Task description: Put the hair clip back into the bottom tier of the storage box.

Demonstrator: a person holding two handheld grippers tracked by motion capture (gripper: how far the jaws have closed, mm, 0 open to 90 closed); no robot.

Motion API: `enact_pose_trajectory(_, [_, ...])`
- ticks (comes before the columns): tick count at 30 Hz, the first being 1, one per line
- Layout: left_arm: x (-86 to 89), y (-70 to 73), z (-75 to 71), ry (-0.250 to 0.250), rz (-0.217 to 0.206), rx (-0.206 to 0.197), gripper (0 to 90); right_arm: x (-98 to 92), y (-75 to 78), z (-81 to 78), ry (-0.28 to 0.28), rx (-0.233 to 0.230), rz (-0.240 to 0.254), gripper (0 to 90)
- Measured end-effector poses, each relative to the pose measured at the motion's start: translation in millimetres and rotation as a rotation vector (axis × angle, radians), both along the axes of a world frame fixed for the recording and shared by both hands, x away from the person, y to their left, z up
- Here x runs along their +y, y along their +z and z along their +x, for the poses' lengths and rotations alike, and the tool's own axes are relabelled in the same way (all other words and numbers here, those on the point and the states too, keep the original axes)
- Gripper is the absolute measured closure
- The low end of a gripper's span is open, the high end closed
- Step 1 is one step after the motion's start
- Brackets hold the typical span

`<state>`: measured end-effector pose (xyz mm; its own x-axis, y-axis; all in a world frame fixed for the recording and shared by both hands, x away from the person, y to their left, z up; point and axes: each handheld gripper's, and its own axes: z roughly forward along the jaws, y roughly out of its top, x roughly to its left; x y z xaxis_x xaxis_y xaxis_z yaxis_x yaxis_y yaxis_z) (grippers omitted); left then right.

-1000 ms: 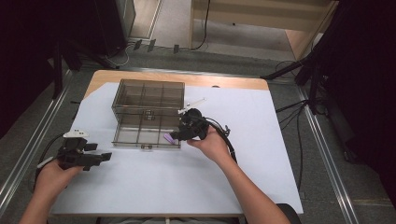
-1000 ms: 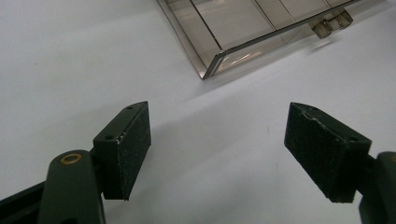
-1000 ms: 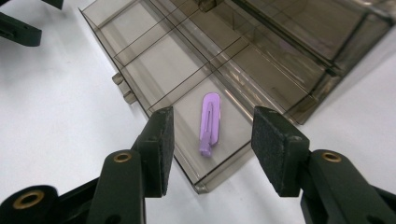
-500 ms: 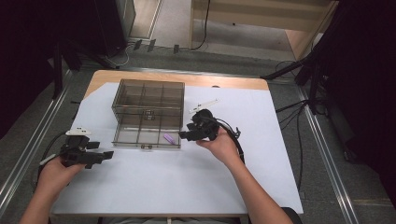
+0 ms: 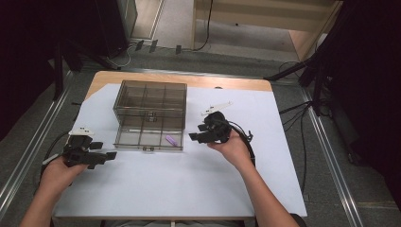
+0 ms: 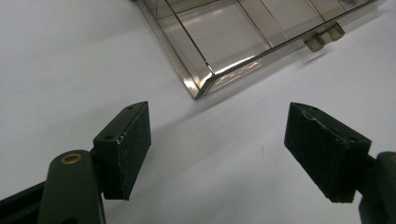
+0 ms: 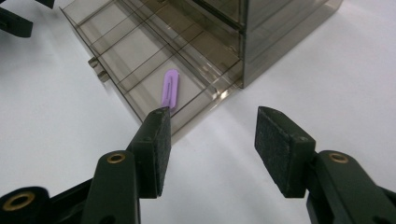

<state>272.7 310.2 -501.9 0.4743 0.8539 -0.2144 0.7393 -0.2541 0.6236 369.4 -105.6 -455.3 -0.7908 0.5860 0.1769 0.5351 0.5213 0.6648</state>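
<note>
Right claw (image 5: 195, 137) withdrawn from drawer (image 5: 149, 137)

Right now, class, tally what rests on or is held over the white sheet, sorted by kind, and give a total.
Clear drawer boxes: 1
Purple clips: 1, lying in the pulled-out drawer
Hand-held tongs: 2, left and right, both open
Total: 4
</note>
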Motion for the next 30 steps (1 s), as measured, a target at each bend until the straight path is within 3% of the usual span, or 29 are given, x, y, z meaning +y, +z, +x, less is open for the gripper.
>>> enact_pose_trajectory(10, [-1.3, 1.0, 2.7, -0.001, -0.009, -0.005, 23.6, -16.9, -1.0, 2.8, -0.041, -0.020, -0.005, 45.0])
enact_pose_trajectory(20, [-2.7, 1.7, 5.1, -0.011, -0.011, -0.005, 23.6, -35.6, -5.8, 10.8, -0.107, -0.007, 0.006, 37.9])
enact_pose_trajectory(30, [-2.7, 1.9, 5.8, -0.012, -0.007, -0.007, 23.6, -48.0, -9.5, 16.6, -0.144, -0.004, -0.009, 37.6])
